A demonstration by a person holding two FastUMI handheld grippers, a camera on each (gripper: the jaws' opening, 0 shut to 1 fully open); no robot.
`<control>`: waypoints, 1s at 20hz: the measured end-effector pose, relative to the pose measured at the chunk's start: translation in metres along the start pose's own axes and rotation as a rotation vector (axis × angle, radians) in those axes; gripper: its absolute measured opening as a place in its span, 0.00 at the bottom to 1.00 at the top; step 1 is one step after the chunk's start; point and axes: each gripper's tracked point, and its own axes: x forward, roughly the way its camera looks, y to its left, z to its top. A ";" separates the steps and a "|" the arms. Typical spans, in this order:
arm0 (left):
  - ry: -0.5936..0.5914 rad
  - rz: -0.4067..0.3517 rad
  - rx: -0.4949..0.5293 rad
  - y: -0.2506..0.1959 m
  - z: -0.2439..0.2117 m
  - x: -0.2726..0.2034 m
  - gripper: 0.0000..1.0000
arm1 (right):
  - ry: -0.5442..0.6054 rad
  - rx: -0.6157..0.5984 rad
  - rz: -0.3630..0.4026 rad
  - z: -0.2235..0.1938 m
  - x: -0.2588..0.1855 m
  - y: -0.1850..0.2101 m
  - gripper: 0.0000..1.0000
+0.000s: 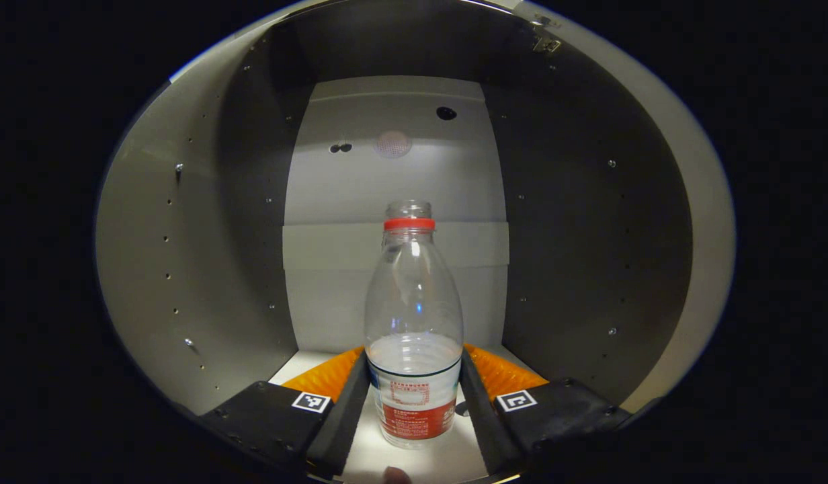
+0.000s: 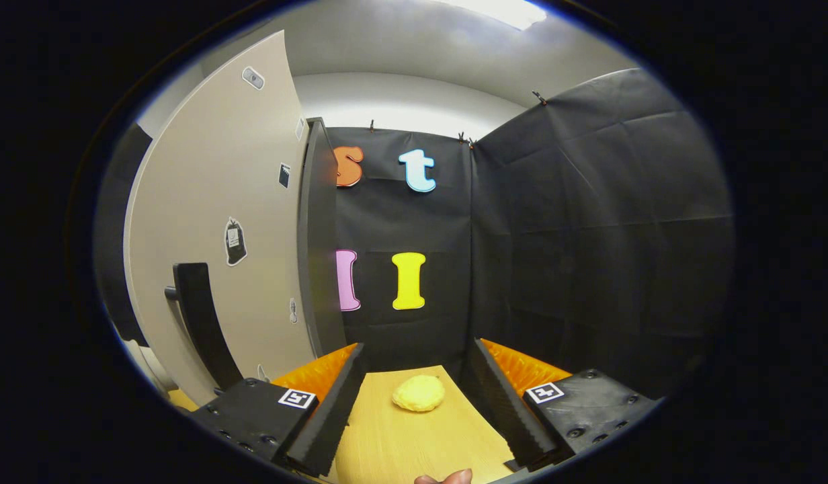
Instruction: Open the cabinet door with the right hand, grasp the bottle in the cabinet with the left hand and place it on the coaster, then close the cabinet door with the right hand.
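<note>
The left claw (image 1: 414,403) is inside the cabinet (image 1: 185,269) and its two fingers stand on either side of the water bottle (image 1: 414,323), low on the body at the height of the label. In the left gripper view the inner faces of the fingers lie right against the bottle's outline on both sides, but I cannot tell if they already press on it or only frame it, so I cannot say if this claw is closed on the bottle. The bottle stands upright on the cabinet floor, directly ahead of the claw and centred between the fingers. Its long axis is vertical, across the line in which the fingers would close. It is clear plastic with a red ring at the neck, it seems to have no cap, and it holds only a little water. My judgement is that the next move is a squeeze and then a straight pull back out of the cabinet.

The right claw (image 2: 414,403) is open and holds nothing. It hangs over the wooden counter (image 2: 400,450), with a yellow lumpy object (image 2: 419,393) ahead of it between the fingers. The open cabinet door (image 2: 219,222) with its dark handle (image 2: 199,316) is to the left of this claw.
</note>
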 end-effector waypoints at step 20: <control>-0.087 -0.016 0.000 0.111 0.015 -0.254 0.74 | -0.042 0.011 0.024 0.022 -0.010 0.037 0.98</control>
